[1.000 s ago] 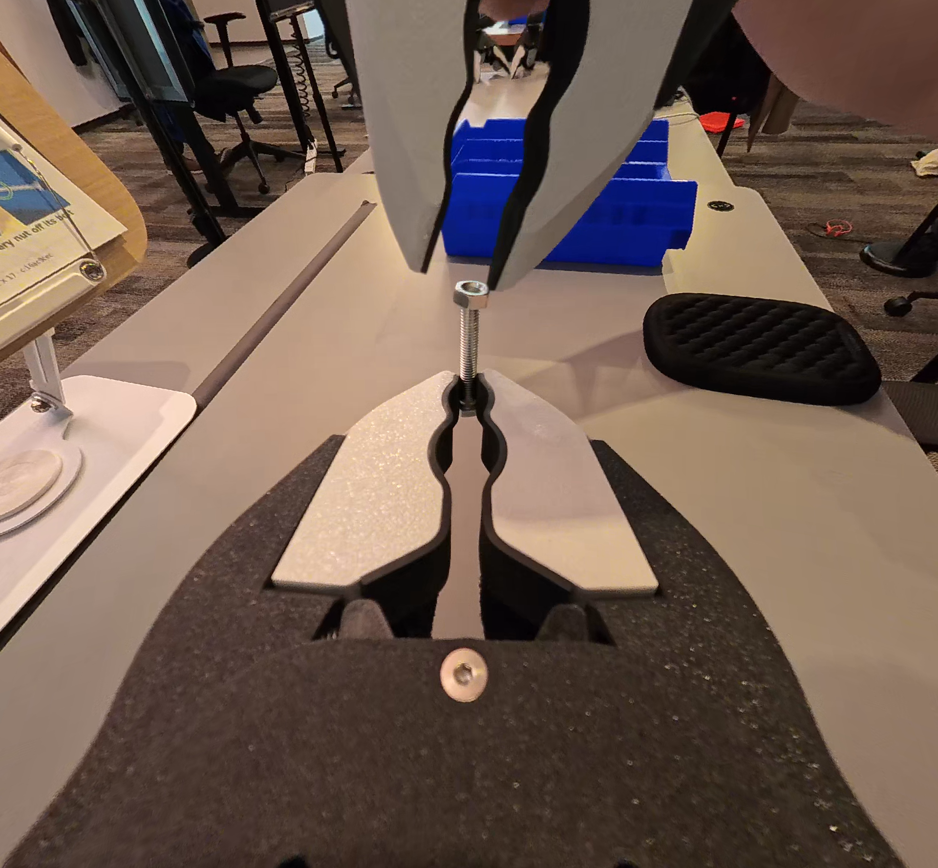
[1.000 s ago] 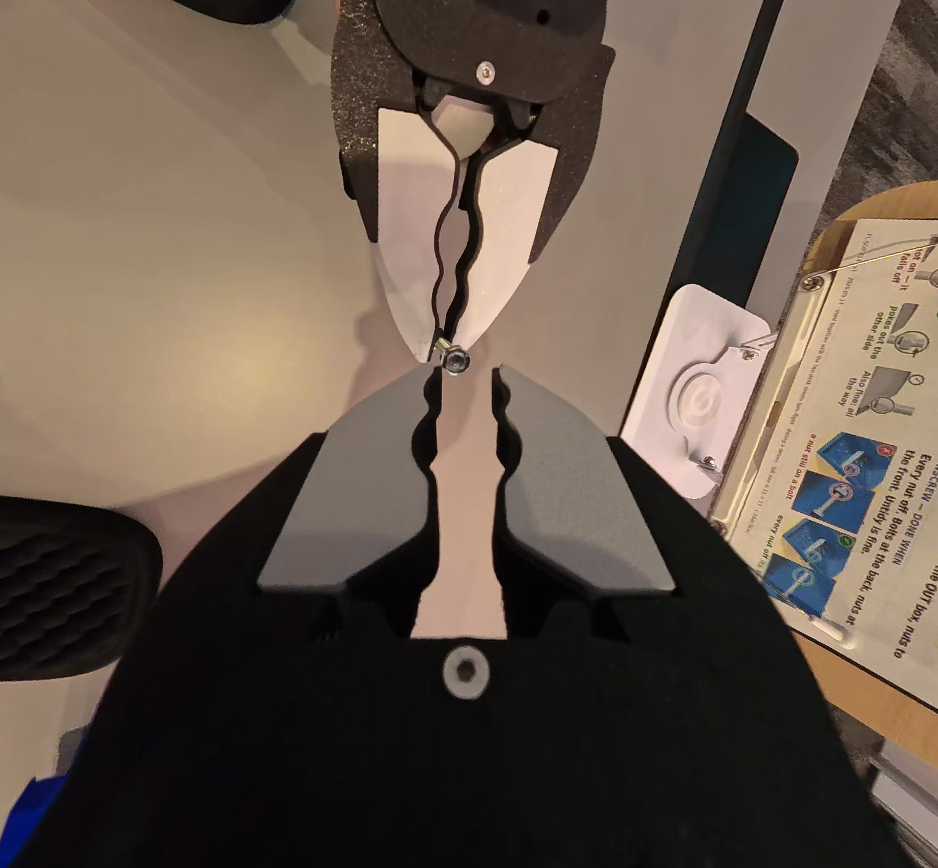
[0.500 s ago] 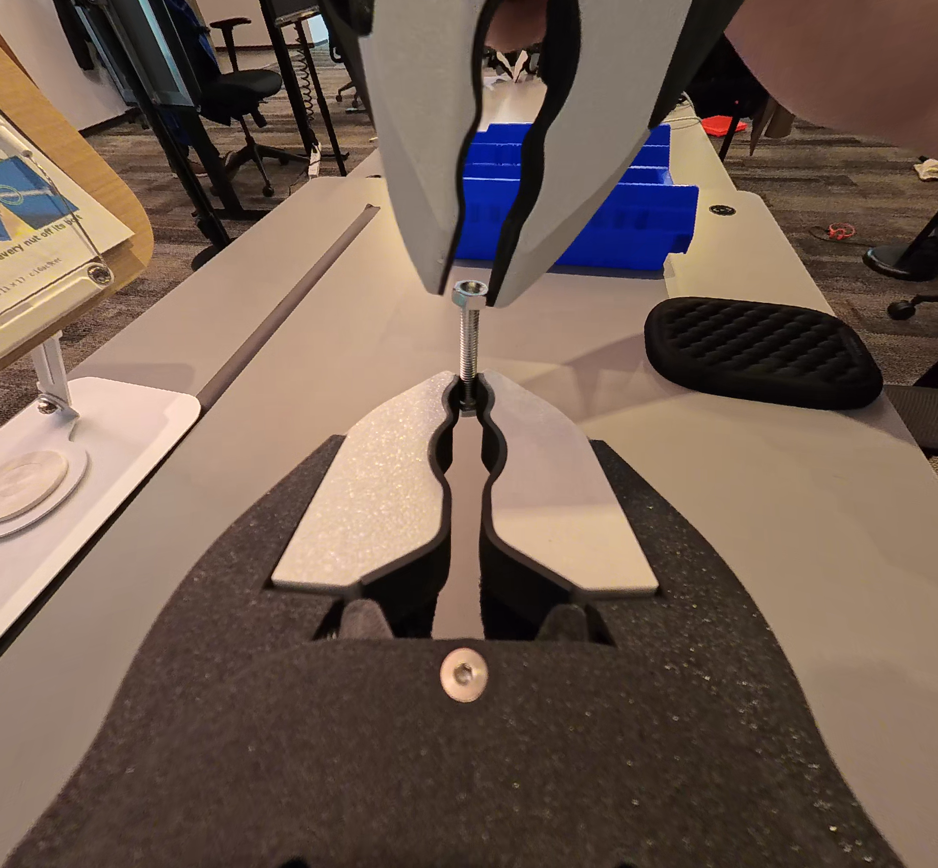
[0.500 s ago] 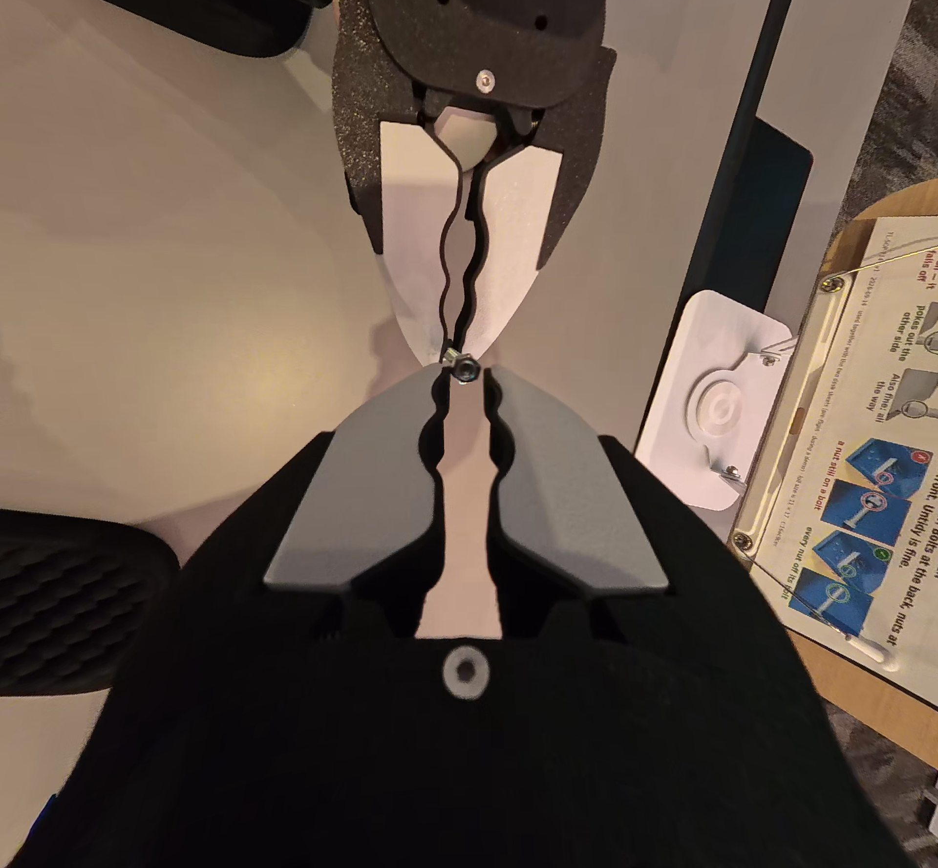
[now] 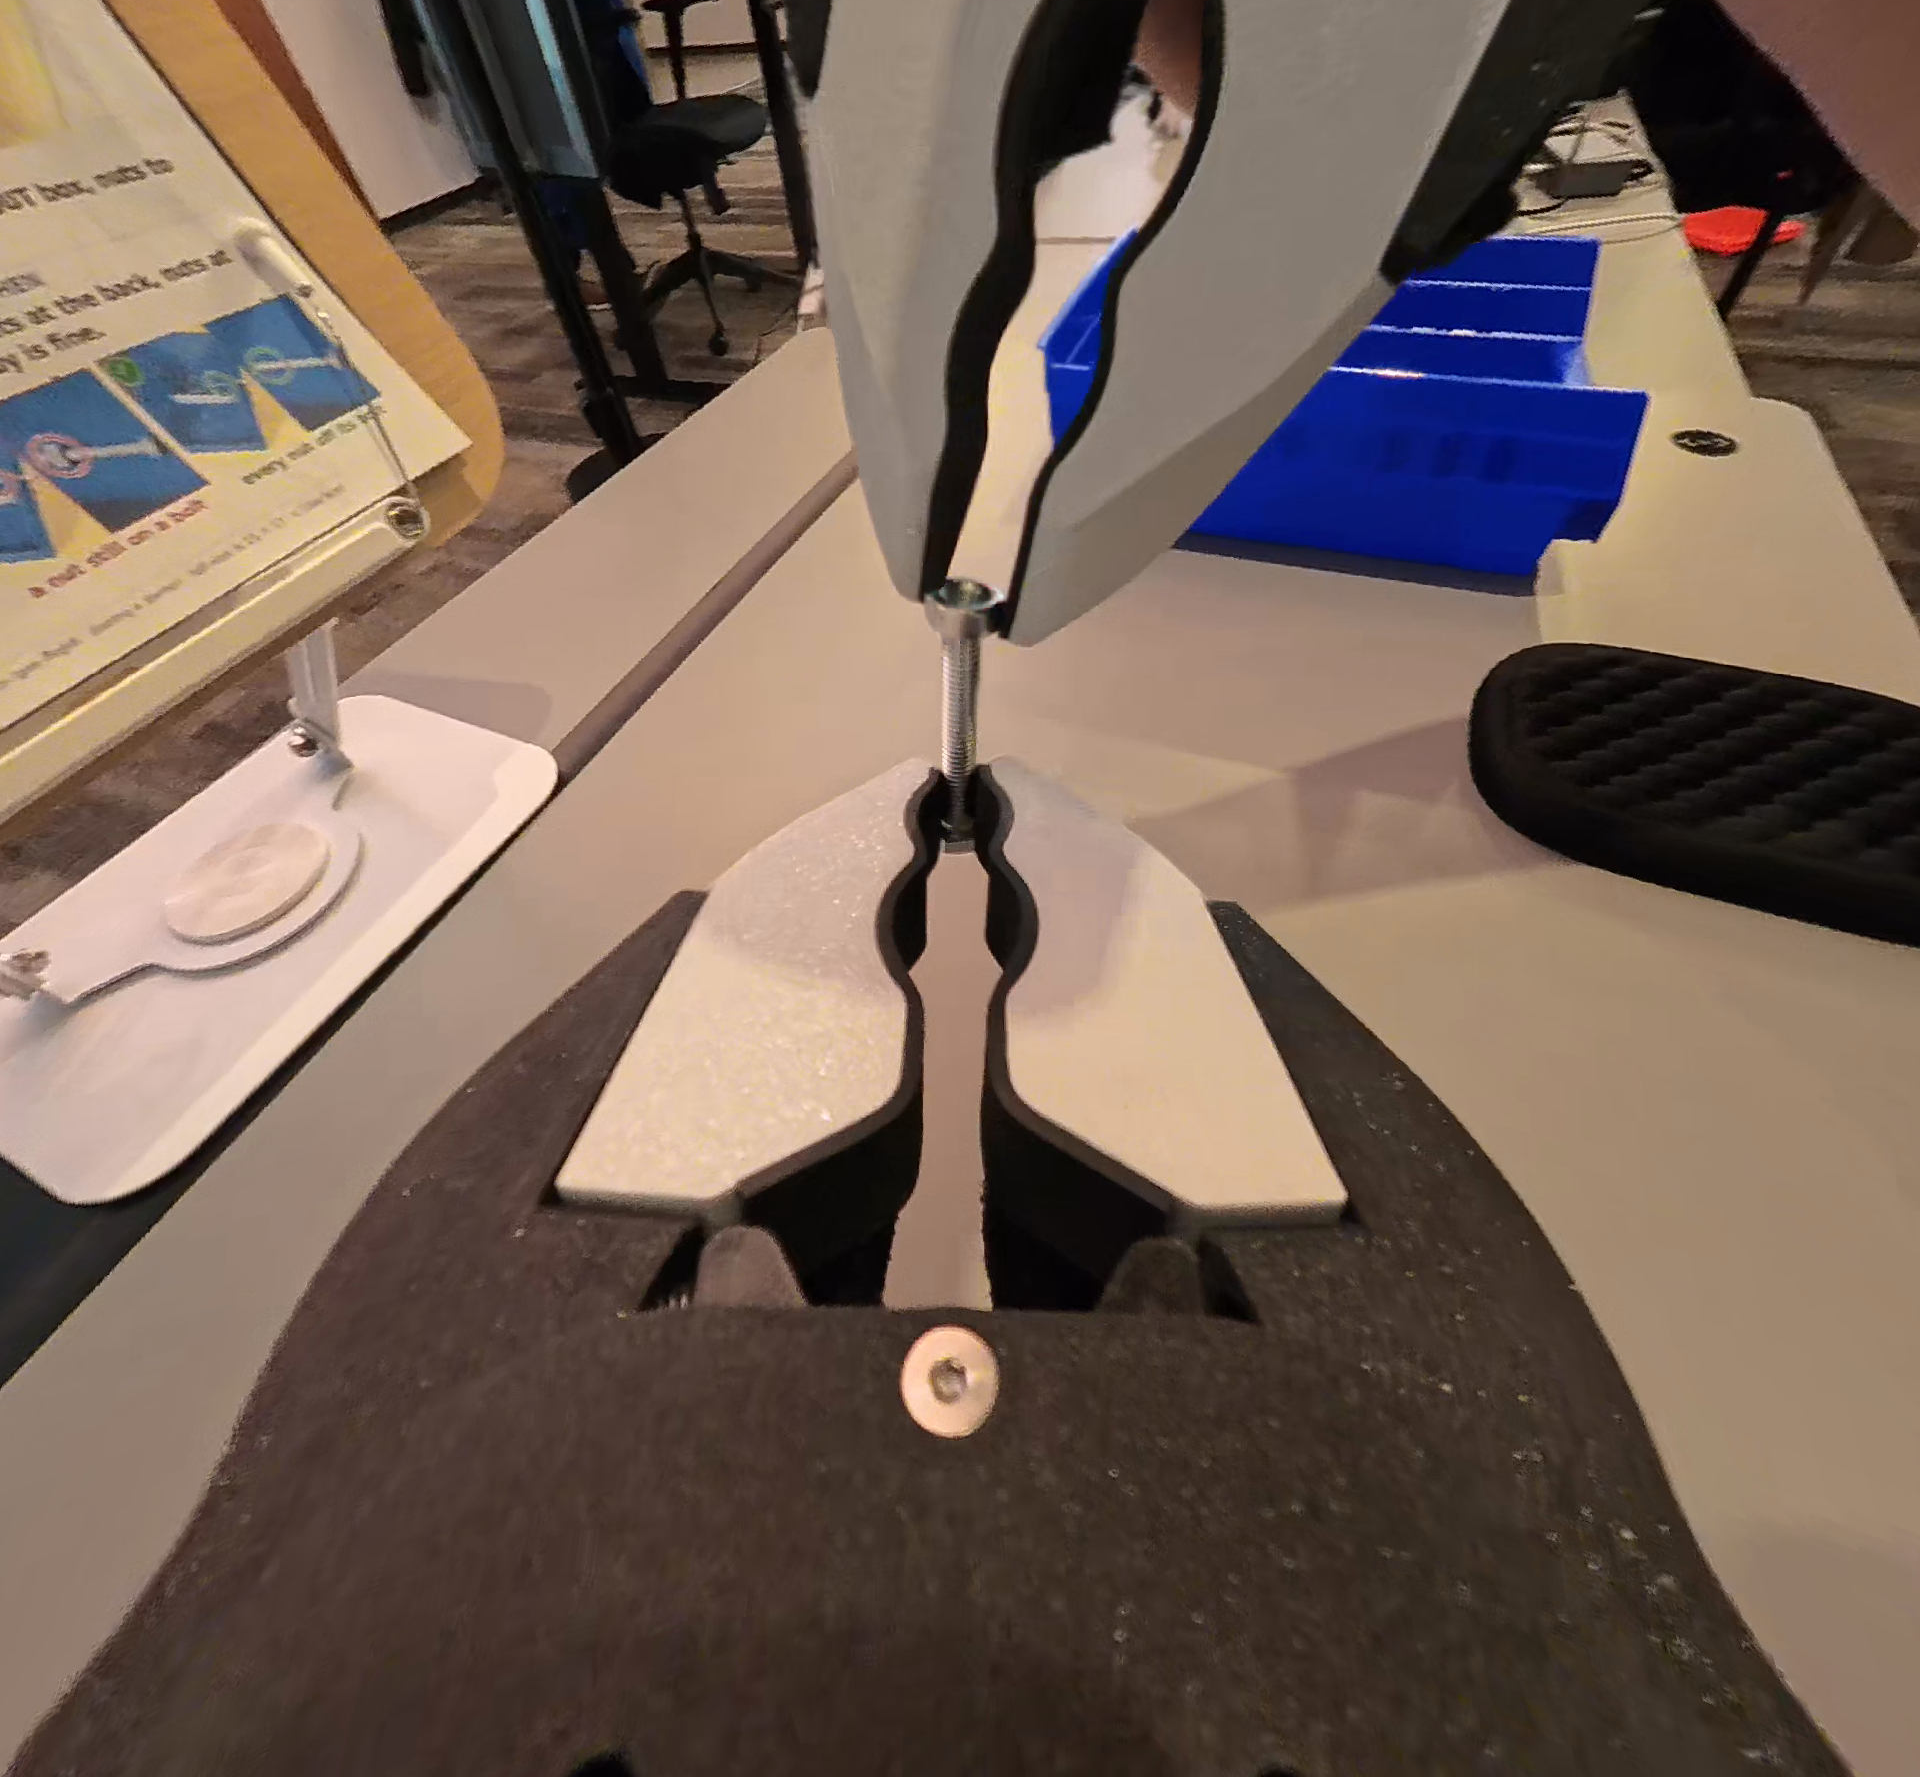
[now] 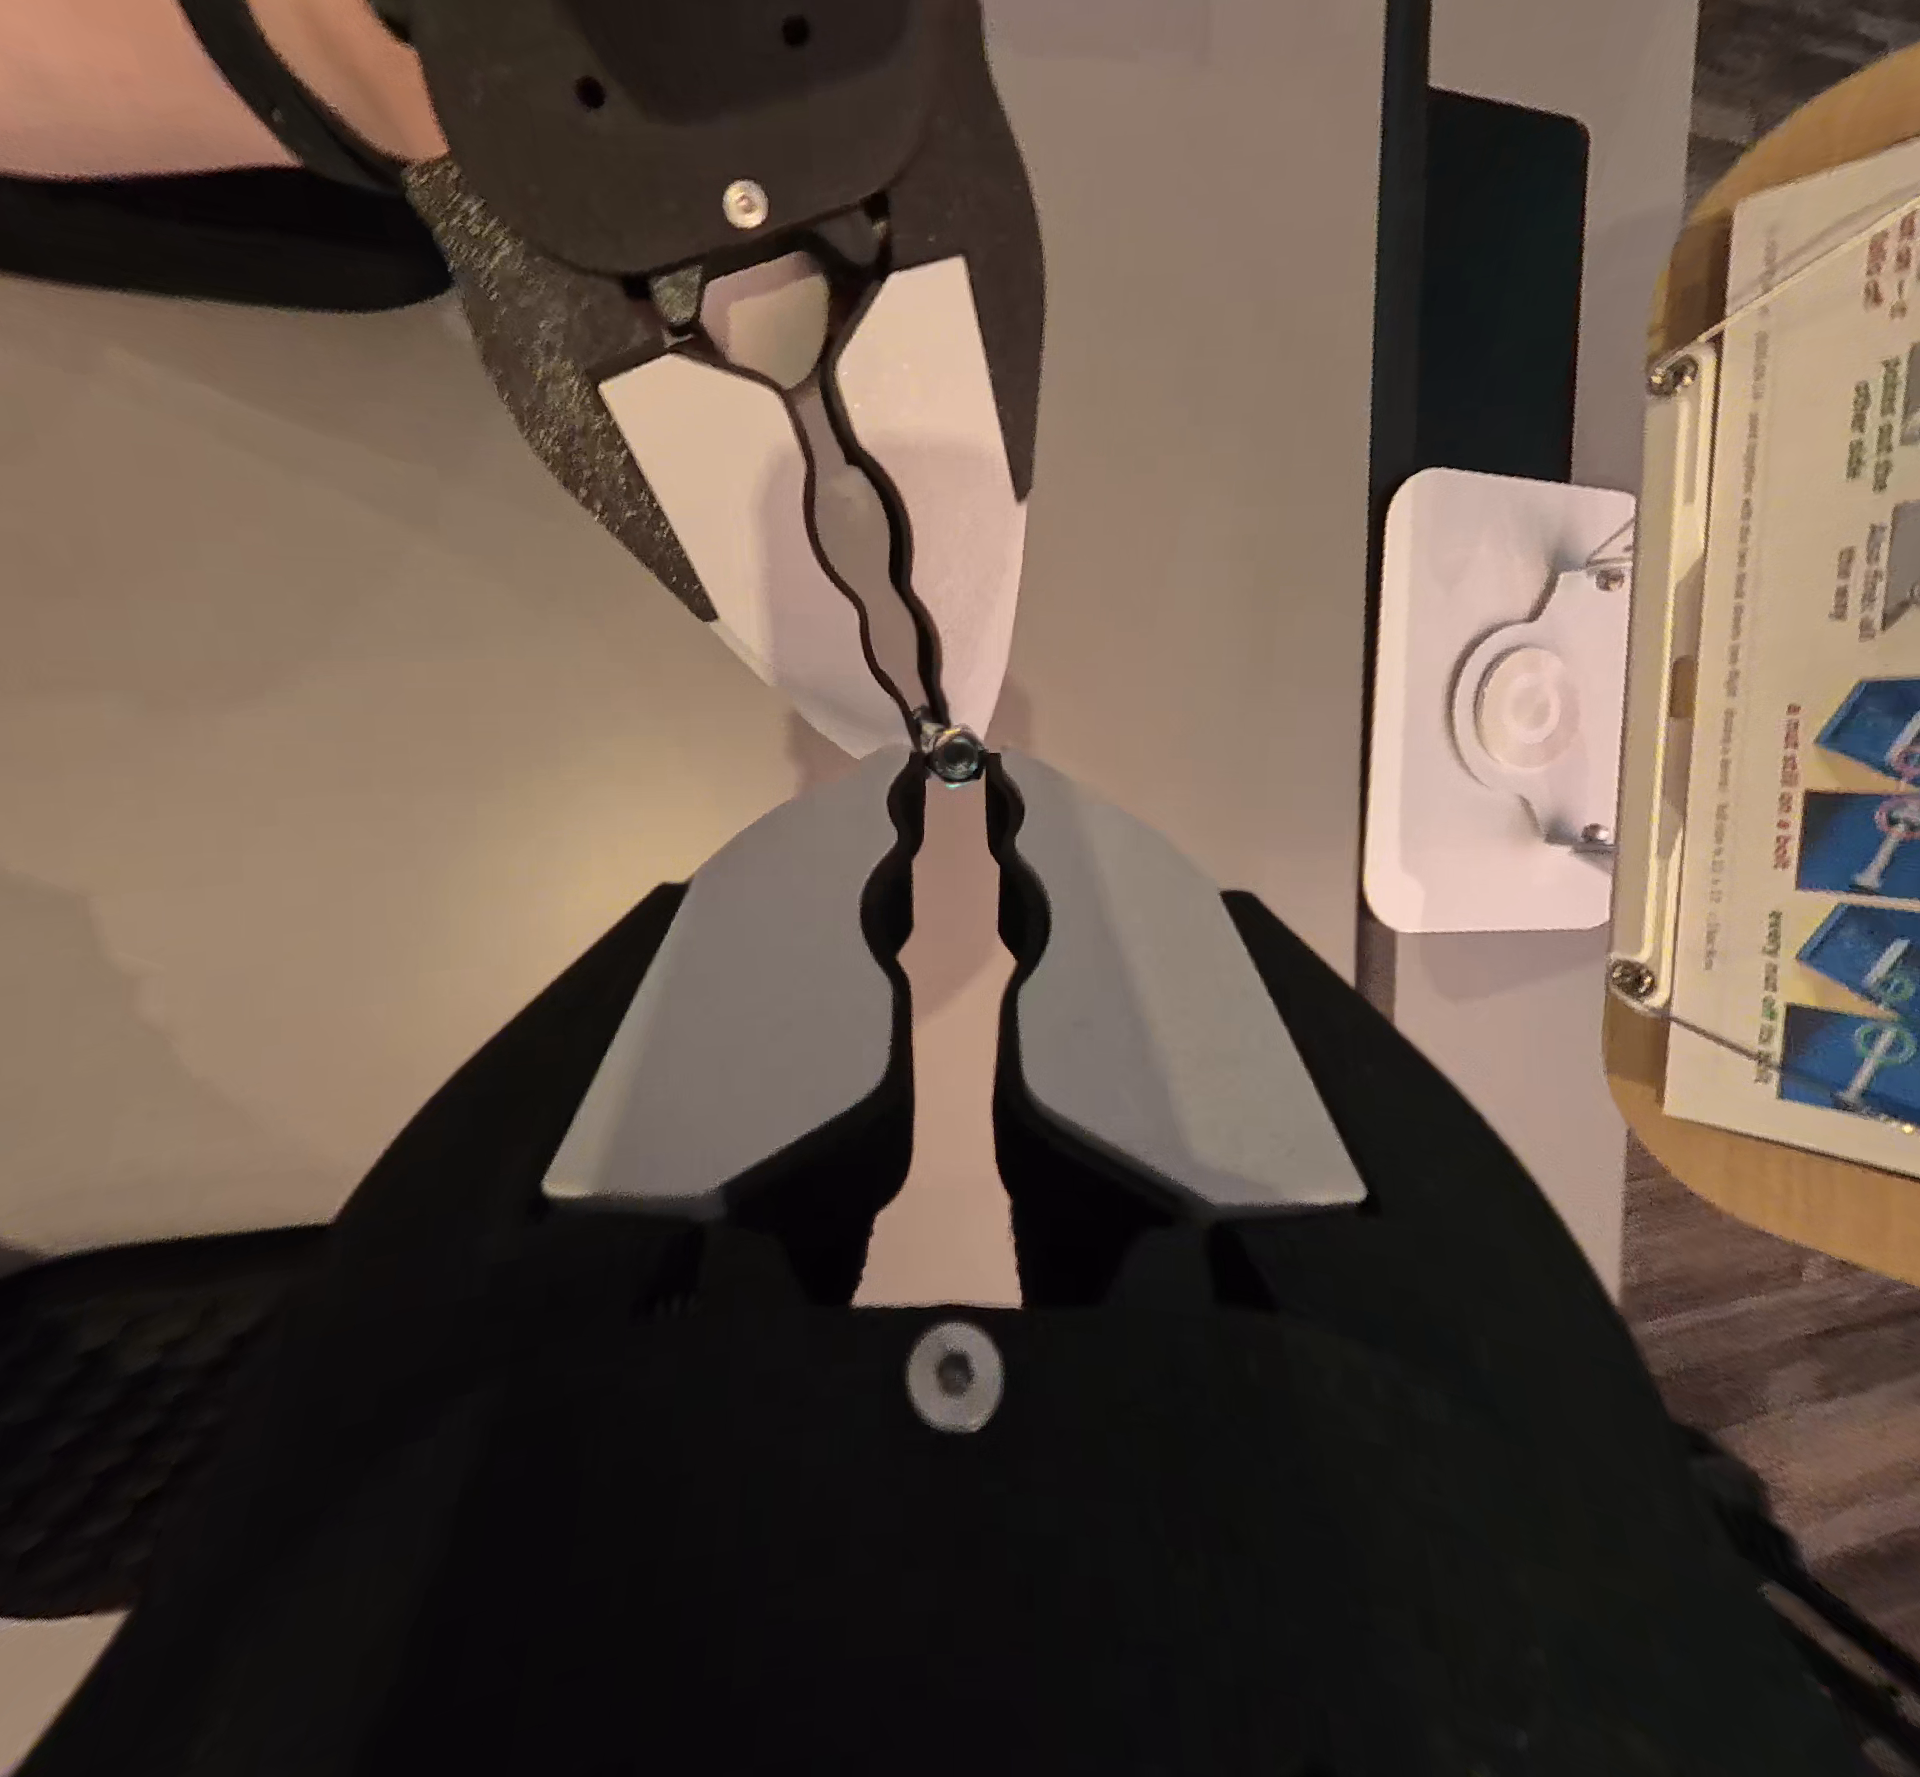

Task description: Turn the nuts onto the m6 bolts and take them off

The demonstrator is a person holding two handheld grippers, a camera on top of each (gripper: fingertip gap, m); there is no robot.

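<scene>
Bolt (image 5: pixel 956 719) and nut (image 5: pixel 966 603) sit in mid-air above a pale grey desk (image 5: pixel 1351 1052), held between two hand-held grippers that meet tip to tip.

Largest first: the desk fills both views. Only the left wrist view shows a blue divided bin (image 5: pixel 1434 439) at the desk's far end and office chairs beyond it. A black textured pad (image 5: pixel 1704 792) lies to the right there; the right wrist view catches just its edge. Both views show an instruction card on a wooden board (image 6: pixel 1787 667) with a white stand base (image 6: pixel 1496 719).

The left hand-held gripper (image 5: pixel 958 828) is clenched on the bolt's lower end, so the threaded shaft stands upright out of its tips. The right hand-held gripper (image 6: pixel 954 756) comes down from above and pinches the nut at the bolt's top end.

Seen from the right wrist view, the bolt is end-on, a small bright hexagon between both pairs of tips, its shaft hidden.
</scene>
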